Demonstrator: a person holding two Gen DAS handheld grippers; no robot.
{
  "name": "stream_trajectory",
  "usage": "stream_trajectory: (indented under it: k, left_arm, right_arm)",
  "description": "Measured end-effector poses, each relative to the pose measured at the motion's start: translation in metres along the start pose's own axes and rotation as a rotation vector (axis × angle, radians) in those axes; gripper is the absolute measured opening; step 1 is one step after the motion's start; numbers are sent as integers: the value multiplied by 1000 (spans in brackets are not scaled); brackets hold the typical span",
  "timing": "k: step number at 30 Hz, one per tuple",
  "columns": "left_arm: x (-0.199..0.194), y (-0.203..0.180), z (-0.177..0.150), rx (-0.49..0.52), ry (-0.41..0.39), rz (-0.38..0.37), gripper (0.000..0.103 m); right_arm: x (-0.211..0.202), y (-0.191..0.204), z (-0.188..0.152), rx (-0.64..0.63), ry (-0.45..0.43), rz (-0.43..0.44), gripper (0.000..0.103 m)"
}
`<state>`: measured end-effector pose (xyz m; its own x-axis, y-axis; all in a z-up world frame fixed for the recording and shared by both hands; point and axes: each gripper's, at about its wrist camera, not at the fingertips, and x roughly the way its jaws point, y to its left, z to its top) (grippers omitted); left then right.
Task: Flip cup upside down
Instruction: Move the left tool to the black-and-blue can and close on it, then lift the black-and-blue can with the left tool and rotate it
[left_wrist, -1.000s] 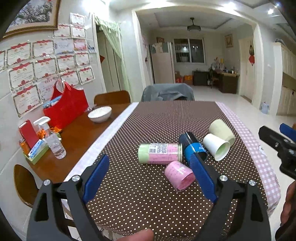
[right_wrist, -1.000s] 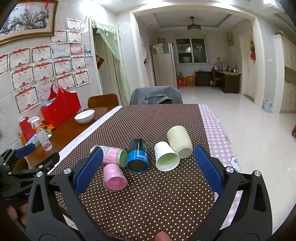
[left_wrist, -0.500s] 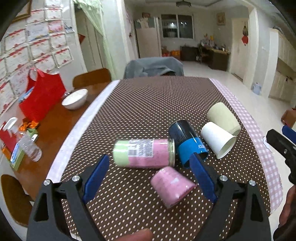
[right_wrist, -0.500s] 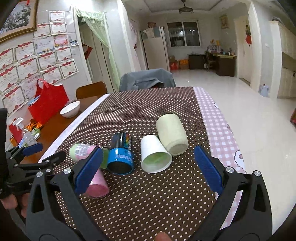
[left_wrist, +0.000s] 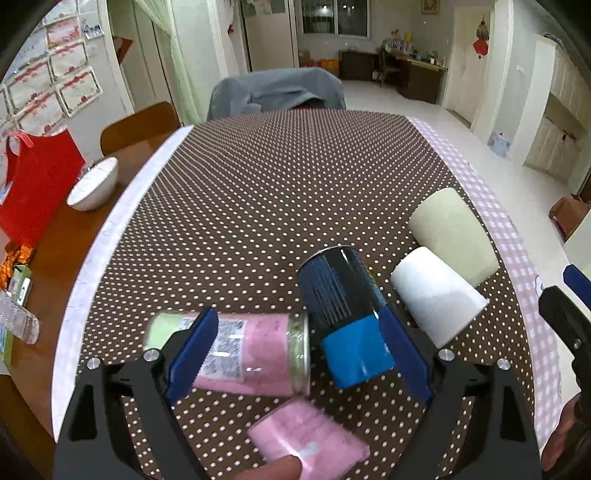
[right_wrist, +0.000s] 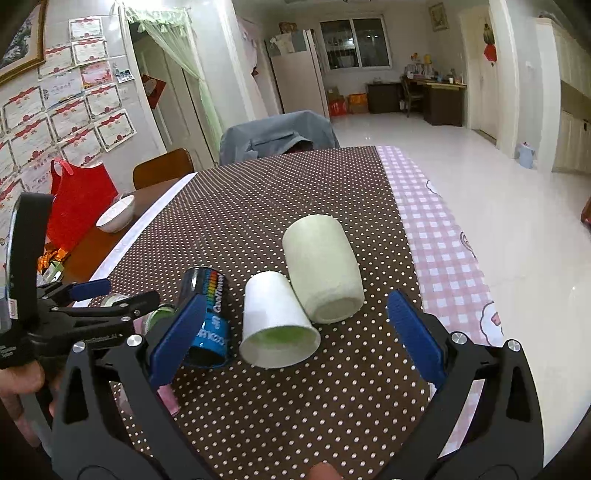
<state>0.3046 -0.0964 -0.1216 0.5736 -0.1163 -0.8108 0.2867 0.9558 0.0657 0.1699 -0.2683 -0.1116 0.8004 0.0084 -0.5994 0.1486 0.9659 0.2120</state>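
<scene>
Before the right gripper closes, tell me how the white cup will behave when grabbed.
The white cup lies on its side with tapered walls, so a nudge would probably roll it in a curve. It looks like thin paper, likely light and easily crushed. It seems to touch the green cup, which may shift too.

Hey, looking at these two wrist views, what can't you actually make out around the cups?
- Pink cup: left wrist view, blurred, base cut by the bottom edge and a fingertip.
- Pink-and-green cup: left wrist view, partly behind the left tool's finger; nearly hidden in the right wrist view.
- Blue cup: right wrist view, lettering partly covered by the right tool's finger.
- White cup: its base faces away.
</scene>
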Motion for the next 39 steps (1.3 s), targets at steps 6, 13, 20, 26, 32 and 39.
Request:
stream_trajectory:
  k: [6, 13, 20, 26, 32, 39]
  left_arm:
    - [33, -9, 12, -19, 81, -29, 87]
    - [69, -13, 22, -62, 175, -86, 87]
    - [96, -20, 29, -82, 237, -137, 87]
    - [112, -30, 32, -71, 275, -155, 79]
    - [124, -43, 37, -41, 269, -168, 75]
    - [118, -53, 41, -9, 255, -203, 71]
  right_arm:
    - [16, -6, 6, 8, 15, 5, 97]
    - [31, -16, 10, 24, 27, 6, 97]
    - [42, -25, 9, 47, 45, 11, 97]
    - [46, -31, 7, 69, 54, 9, 97]
    - [42, -36, 5, 81, 53, 8, 97]
    - [33, -39, 4, 92, 42, 3, 97]
